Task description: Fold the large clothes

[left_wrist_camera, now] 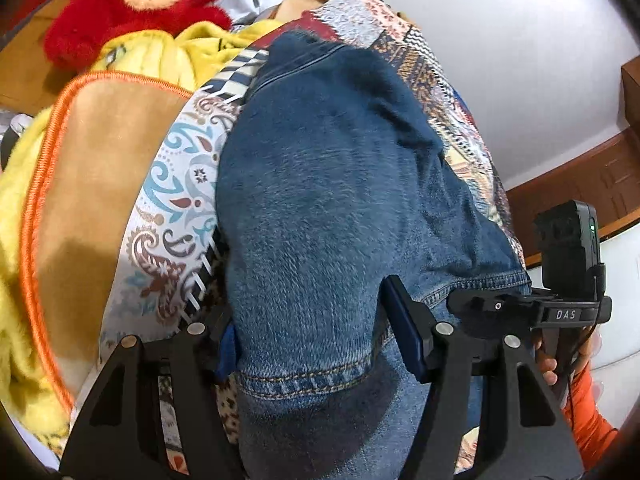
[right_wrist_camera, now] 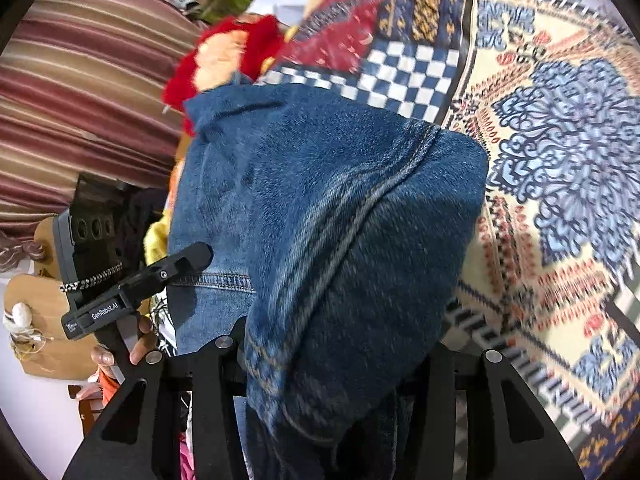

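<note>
A blue denim garment (left_wrist_camera: 328,208) hangs bunched between both grippers, above a patterned bedspread (left_wrist_camera: 180,184). My left gripper (left_wrist_camera: 316,340) is shut on a hemmed edge of the denim, which drapes over and between its fingers. In the right wrist view the same denim garment (right_wrist_camera: 328,232) fills the middle, with a long seam running up it. My right gripper (right_wrist_camera: 332,364) is shut on the denim; its fingertips are hidden under the cloth. Each view shows the other gripper at the side: the right one (left_wrist_camera: 532,308), the left one (right_wrist_camera: 132,292).
A yellow and brown plush blanket (left_wrist_camera: 80,184) lies left of the denim, with a red plush toy (left_wrist_camera: 132,4) behind it. The bedspread (right_wrist_camera: 560,160) spreads to the right. A striped curtain (right_wrist_camera: 80,100) hangs at the left. A wooden skirting (left_wrist_camera: 580,184) runs along the white wall.
</note>
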Demonstrator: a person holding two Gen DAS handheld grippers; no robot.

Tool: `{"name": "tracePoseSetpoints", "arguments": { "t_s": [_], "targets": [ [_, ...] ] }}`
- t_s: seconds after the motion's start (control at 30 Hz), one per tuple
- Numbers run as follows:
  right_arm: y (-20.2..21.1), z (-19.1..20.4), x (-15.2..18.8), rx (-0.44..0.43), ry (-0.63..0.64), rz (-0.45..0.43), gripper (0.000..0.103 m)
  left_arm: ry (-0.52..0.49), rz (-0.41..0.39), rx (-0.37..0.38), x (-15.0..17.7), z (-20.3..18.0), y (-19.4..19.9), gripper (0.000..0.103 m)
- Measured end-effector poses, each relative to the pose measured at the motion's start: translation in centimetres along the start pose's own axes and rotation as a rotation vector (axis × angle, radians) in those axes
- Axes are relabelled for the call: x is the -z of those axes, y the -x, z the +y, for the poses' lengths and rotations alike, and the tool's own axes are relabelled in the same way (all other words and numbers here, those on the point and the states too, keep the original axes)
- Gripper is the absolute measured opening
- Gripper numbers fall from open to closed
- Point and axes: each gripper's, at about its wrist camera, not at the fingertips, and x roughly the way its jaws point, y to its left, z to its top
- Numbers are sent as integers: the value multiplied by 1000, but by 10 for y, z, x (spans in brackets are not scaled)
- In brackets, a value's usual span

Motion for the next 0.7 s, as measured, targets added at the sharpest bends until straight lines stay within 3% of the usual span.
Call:
{"name": "tracePoseSetpoints", "arguments": {
  "t_s": [0.17, 0.27, 0.47, 0.57, 0.7],
  "targets": [
    [-13, -18, -8, -3, -15, 46, 59, -65, -10, -63, -2, -2, -16, 71],
    [-5, -31, -14, 5, -29, 45, 60, -79, -26, -89, 1, -6, -10, 71],
    [45, -3, 11, 197, 118, -61, 61, -230, -126, -257, 17, -36, 28, 71],
    [72, 19, 30, 283, 214, -143, 61, -266, -153, -268, 25, -47, 40, 71],
    [89, 48, 49, 311, 305, -223, 62, -314, -175, -286, 39, -66, 45, 71]
  ]
}}
